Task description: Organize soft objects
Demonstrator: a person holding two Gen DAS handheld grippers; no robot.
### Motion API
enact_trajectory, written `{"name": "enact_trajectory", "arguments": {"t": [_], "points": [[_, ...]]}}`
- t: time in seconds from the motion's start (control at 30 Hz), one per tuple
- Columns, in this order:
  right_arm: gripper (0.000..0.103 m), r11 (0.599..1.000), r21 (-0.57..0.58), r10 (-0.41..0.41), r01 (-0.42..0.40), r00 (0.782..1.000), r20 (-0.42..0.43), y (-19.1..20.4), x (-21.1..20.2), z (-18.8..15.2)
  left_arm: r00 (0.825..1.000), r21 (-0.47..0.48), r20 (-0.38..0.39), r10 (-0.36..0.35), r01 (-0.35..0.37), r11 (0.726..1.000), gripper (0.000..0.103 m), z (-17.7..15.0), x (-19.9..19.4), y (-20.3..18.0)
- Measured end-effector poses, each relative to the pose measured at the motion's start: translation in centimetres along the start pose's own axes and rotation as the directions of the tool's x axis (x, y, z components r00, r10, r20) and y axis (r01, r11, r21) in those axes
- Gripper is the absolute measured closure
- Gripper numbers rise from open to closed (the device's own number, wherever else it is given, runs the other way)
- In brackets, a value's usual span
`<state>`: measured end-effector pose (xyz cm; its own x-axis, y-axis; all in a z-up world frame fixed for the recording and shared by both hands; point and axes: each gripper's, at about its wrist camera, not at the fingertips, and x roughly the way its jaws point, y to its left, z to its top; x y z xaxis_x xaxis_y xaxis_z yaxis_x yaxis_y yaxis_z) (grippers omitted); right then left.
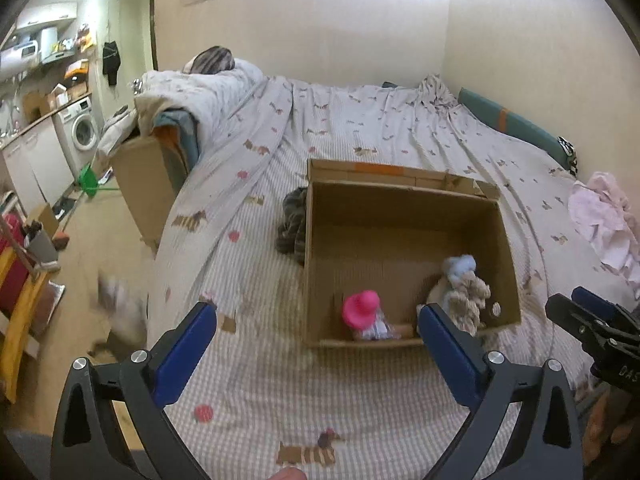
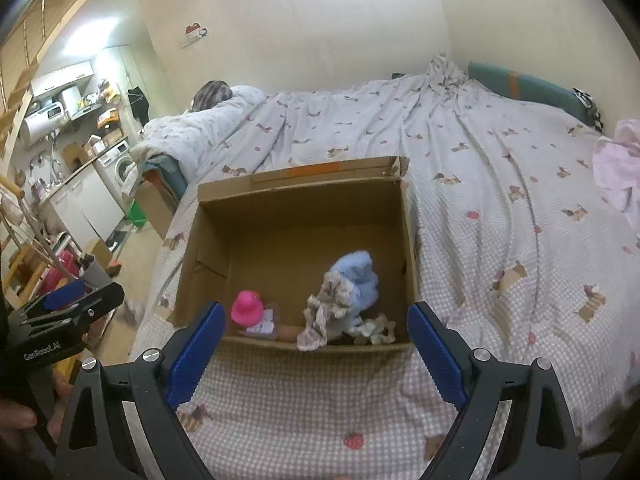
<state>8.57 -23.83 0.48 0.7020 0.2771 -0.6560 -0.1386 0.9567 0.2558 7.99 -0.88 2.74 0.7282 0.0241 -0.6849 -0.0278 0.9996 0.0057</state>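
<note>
An open cardboard box stands on the bed. Inside it lie a doll with a pink hat, a light blue soft toy and a beige crumpled cloth. A dark striped cloth lies on the bed against the box's left wall. A pink cloth lies at the bed's right edge. My left gripper is open and empty, just short of the box's near wall. My right gripper is open and empty, also at the near wall.
The bed carries a checked cover with dog prints and a folded quilt at its far left. A second cardboard box stands on the floor left of the bed. A washing machine and kitchen shelves lie beyond.
</note>
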Motion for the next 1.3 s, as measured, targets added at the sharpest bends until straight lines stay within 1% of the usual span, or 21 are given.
{"name": "enact_trajectory", "arguments": {"t": [0.13,0.2,0.23,0.33,0.53,0.73,0.83,1.03,1.3], "points": [[0.005,1.000,-0.005,-0.005,0.005,1.000,-0.007,0.2,-0.7,-1.2,1.000,0.010,0.020,0.003,-0.003,1.000,0.002,-1.1,-1.2,-0.1],[0.000,1.000,-0.009,-0.010,0.010,1.000,-0.007,0.1,-0.9,-1.6,1.000,0.021,0.021,-0.017,0.016,1.000,0.002,-1.4,-1.6,-0.4],[0.000,1.000,-0.010,-0.017,0.017,1.000,-0.008,0.1,-0.9,-1.7,1.000,0.025,0.026,-0.016,0.015,1.000,0.002,-1.6,-1.8,-0.5],[0.000,1.000,-0.003,-0.031,0.031,0.999,-0.010,-0.2,-0.9,-1.9,0.999,0.031,0.047,0.011,-0.012,0.999,0.002,-2.2,-2.4,-0.9],[0.000,0.998,0.035,-0.045,0.046,0.999,-0.018,-0.9,-0.3,-1.8,0.998,0.009,0.057,0.037,-0.037,0.999,0.002,-2.6,-2.3,-0.8],[0.000,0.998,0.008,-0.059,0.059,0.998,-0.018,-0.4,-0.1,-1.8,1.000,-0.046,0.014,0.025,-0.024,0.999,0.002,-2.5,-1.2,0.3],[0.000,0.998,-0.001,-0.062,0.062,0.998,-0.014,-0.3,-0.2,-1.8,1.000,-0.059,0.007,0.022,-0.021,0.998,0.002,-2.4,-1.0,0.5],[0.000,0.998,-0.009,-0.064,0.064,0.998,-0.018,-0.2,-0.1,-1.8,1.000,-0.041,0.013,0.000,0.001,0.999,0.001,-2.6,-1.1,0.3],[0.000,0.998,-0.021,-0.065,0.065,0.998,-0.016,0.1,-0.1,-1.9,1.000,-0.033,0.014,0.001,-0.001,0.999,0.001,-2.5,-1.1,0.2]]}}
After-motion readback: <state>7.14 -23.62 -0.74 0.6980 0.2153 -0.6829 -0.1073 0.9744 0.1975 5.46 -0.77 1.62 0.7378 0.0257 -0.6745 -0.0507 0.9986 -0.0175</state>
